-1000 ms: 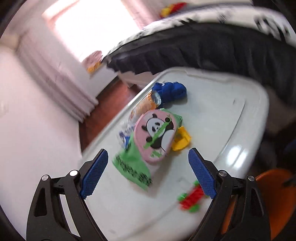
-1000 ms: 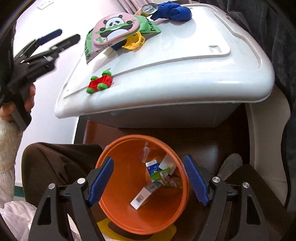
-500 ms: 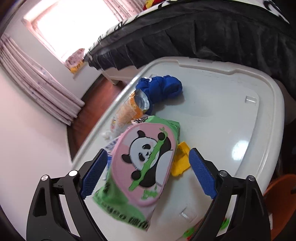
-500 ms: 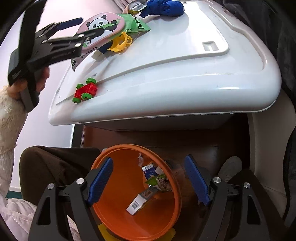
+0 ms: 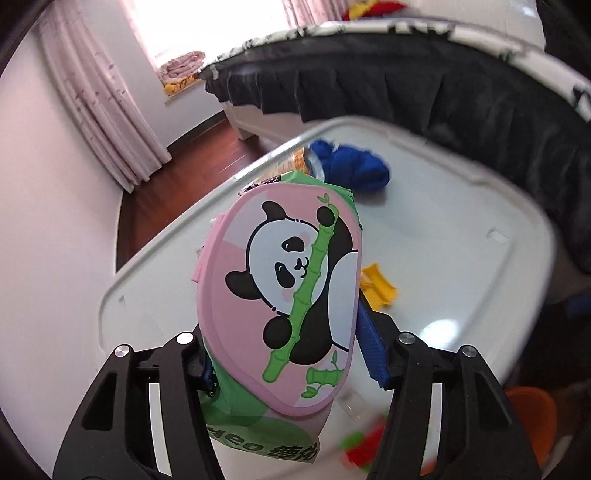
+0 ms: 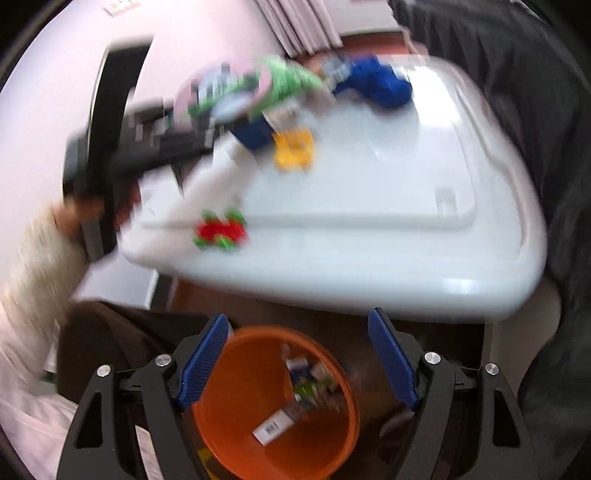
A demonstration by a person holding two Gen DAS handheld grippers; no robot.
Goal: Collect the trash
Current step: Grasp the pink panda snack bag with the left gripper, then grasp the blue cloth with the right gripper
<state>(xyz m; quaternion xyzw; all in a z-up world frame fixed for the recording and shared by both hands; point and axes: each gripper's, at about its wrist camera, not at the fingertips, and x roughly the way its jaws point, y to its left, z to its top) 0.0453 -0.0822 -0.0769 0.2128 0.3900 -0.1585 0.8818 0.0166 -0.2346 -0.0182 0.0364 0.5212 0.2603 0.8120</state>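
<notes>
Left gripper (image 5: 288, 354) clenched on green wipes pack (image 5: 258, 432) with pink panda lid, lifted above near-left of white plastic lid (image 5: 461, 236). Right gripper (image 6: 299, 362) released over orange bin (image 6: 236, 417). Best carried level, dropped centrally.

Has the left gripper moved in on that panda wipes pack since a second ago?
Yes. Against the white lid, the left gripper has advanced toward the panda wipes pack, which now sits between its fingers instead of lying well ahead.

Lit by blown-out window (image 5: 207, 26) at upper left; glare on desk (image 5: 439, 328); heavily motion-blurred right view; fisheye-bent, dark corners.
</notes>
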